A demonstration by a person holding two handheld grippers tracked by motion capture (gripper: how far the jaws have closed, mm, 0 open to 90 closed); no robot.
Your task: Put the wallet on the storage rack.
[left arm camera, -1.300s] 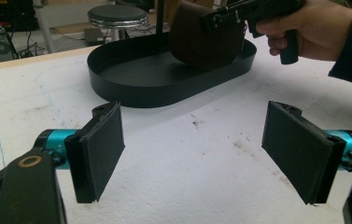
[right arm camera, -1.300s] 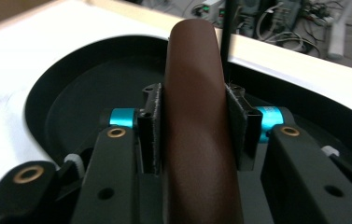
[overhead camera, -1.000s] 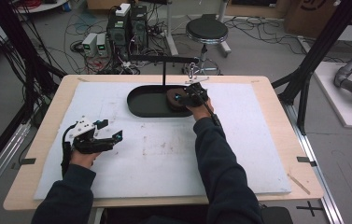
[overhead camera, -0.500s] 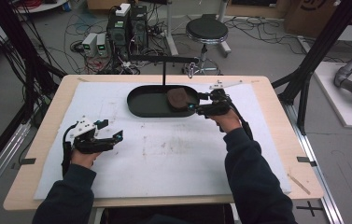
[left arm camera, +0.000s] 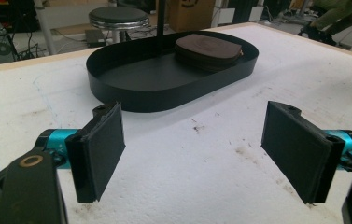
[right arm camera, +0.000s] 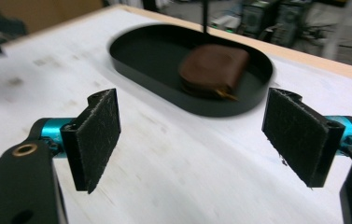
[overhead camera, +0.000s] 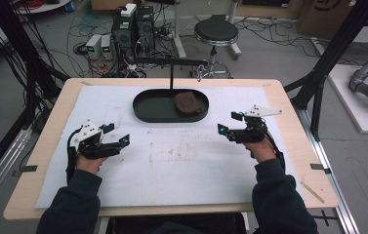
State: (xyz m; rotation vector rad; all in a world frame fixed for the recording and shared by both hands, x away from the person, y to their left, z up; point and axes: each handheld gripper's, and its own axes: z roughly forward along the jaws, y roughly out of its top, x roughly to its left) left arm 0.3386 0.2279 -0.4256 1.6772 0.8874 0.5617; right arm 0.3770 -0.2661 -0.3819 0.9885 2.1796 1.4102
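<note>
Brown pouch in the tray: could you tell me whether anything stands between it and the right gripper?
Only the tray's low wall. The pouch lies just behind it; the right gripper is open over bare table.

Matt black tray, brown leathery pouch, stained white table cover.

wooden table — white sheet, black oval tray
</note>
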